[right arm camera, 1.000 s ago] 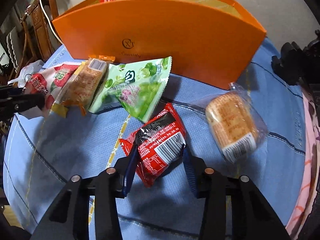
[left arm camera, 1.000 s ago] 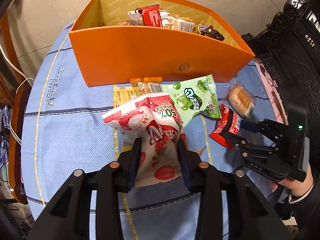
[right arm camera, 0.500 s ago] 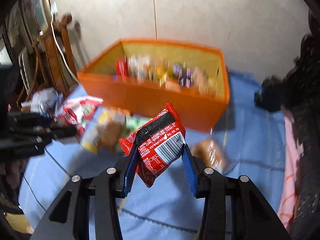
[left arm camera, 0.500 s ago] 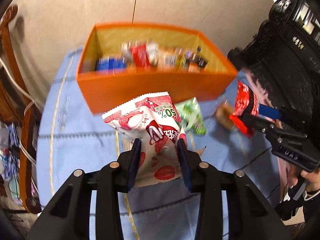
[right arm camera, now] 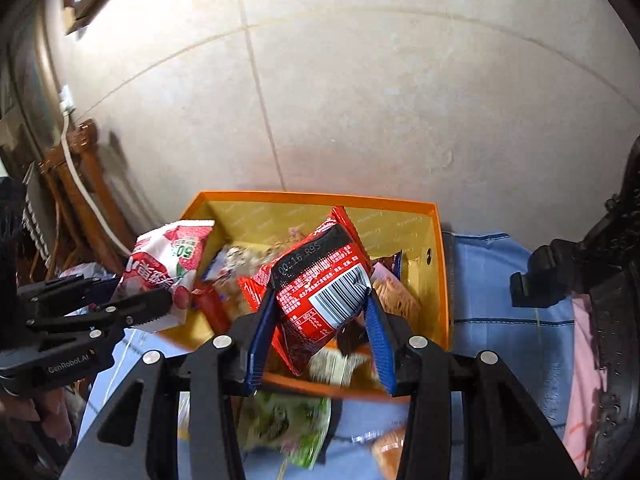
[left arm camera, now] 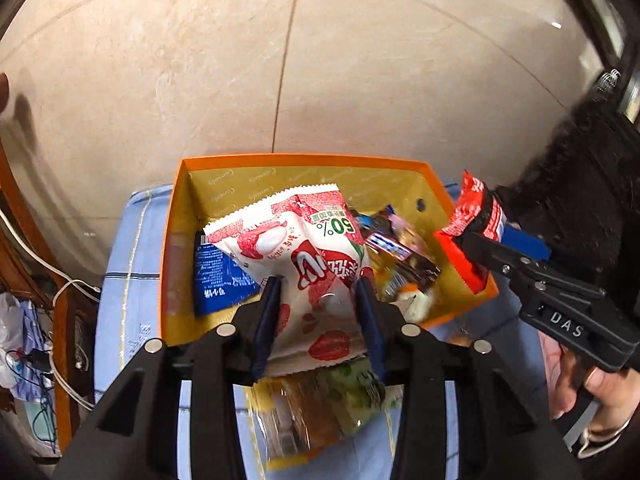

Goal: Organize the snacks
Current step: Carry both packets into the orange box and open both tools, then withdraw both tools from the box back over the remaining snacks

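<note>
The orange box (left arm camera: 168, 264) sits on the blue cloth (left arm camera: 120, 248) with the pale tiled floor (left arm camera: 360, 60) beyond it, its yellow-lined inside already crowded with wrapped snacks, a blue packet (left arm camera: 218, 276) against its left wall. Both grippers tilt steeply down over the box, where a second ago they were low at the cloth in front of its near wall. The left gripper (left arm camera: 318, 300) pinches the lower half of the white-and-red lychee bag (left arm camera: 292, 240), which stands up between the blue pads above the left half of the box; its jaws have just eased open a touch, the pads still pressing the bag. The right gripper (right arm camera: 320, 320), gripped by a hand (left arm camera: 596, 384) at the right of the box, clamps the red packet with the barcode (right arm camera: 324, 284) above the box's right half, near its front wall. A second ago both packs lay on the cloth. Left in front of the box are a green bag (right arm camera: 288, 424), an orange-wrapped cake (left arm camera: 308, 412) and a bun in clear wrap (right arm camera: 386, 456), all blurred.
</note>
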A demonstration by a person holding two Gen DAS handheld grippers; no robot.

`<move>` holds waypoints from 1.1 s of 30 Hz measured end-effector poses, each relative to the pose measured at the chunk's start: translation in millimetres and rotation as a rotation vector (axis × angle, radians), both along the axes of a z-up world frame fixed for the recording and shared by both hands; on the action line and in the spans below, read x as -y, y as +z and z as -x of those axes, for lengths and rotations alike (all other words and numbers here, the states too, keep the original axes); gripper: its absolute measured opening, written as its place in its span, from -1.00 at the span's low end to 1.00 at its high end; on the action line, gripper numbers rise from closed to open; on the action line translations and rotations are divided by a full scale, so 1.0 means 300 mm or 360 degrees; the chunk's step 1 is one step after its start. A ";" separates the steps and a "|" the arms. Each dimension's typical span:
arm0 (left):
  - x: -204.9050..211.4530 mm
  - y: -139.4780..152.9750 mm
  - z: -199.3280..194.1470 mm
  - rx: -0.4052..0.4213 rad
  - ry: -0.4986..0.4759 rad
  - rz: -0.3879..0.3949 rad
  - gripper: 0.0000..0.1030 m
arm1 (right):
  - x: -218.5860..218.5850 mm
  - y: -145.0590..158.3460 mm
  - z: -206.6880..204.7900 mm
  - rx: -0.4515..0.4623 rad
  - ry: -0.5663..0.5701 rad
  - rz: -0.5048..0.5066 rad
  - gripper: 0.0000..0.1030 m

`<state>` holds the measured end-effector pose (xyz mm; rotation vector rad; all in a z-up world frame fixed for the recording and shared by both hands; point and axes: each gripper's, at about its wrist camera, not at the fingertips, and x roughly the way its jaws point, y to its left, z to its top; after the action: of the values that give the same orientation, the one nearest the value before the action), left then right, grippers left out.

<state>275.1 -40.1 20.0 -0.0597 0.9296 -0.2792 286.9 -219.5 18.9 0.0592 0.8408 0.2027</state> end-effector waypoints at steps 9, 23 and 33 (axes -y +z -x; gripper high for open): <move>0.001 -0.050 -0.094 0.0025 0.0156 -0.0110 0.55 | 0.012 -0.084 -0.076 -0.0007 -0.0119 0.0081 0.09; 0.022 0.025 -0.007 0.0100 0.0121 -0.0156 0.56 | 0.044 -0.044 0.058 0.0034 -0.0119 0.0048 0.19; 0.006 0.019 0.143 0.0074 0.0121 -0.0184 0.70 | 0.185 -0.080 0.276 0.0065 -0.0189 0.0124 0.78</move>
<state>232.3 -42.0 25.8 0.0177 0.8938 -0.1553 204.2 -274.9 -5.2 0.0313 0.8010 0.0594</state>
